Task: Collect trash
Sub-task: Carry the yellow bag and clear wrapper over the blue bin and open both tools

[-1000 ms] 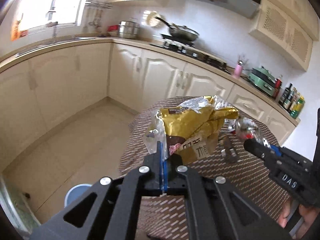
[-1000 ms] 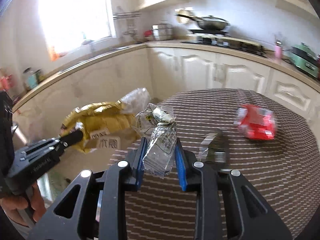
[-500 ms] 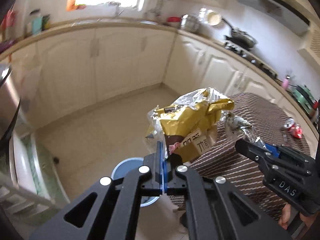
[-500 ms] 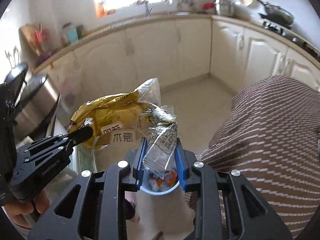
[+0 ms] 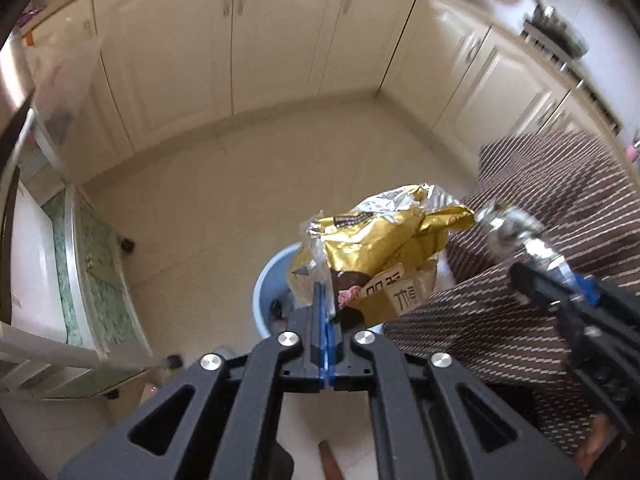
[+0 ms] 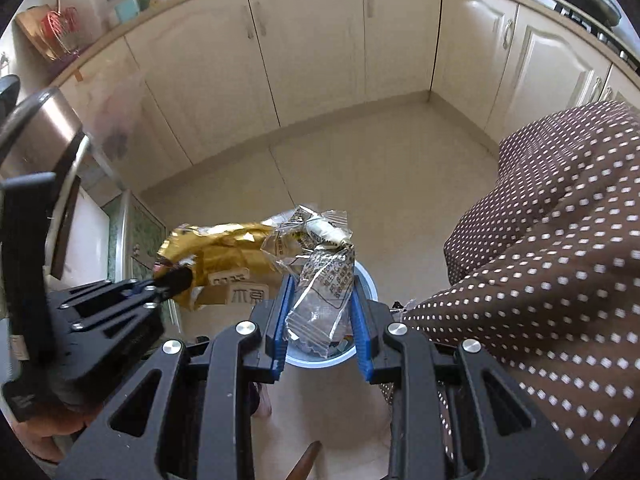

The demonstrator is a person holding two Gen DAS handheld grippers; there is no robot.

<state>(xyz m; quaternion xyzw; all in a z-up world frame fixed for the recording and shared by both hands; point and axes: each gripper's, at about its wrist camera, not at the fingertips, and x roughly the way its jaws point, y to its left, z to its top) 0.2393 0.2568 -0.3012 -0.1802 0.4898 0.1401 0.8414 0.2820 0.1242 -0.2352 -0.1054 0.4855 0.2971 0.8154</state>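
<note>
My left gripper (image 5: 325,300) is shut on a crumpled gold snack bag (image 5: 380,248) and holds it over a light blue trash bin (image 5: 268,300) on the floor. My right gripper (image 6: 320,300) is shut on a clear printed wrapper (image 6: 324,292) directly above the same bin (image 6: 366,280), which holds some trash. The gold bag (image 6: 224,256) and the left gripper (image 6: 176,280) show to the left in the right wrist view. The right gripper (image 5: 532,272) with its wrapper (image 5: 508,228) shows at the right in the left wrist view.
A round table with a brown patterned cloth (image 6: 560,240) stands just right of the bin. Cream kitchen cabinets (image 6: 312,48) line the far walls. A glass-shelved stand (image 5: 92,264) and a steel appliance (image 6: 36,132) are at the left. Beige tiled floor (image 5: 240,184) lies between.
Both grippers have swung left off the table and tilted down toward the floor, carrying their trash over the blue bin. The bin has come in under both wrappers.
</note>
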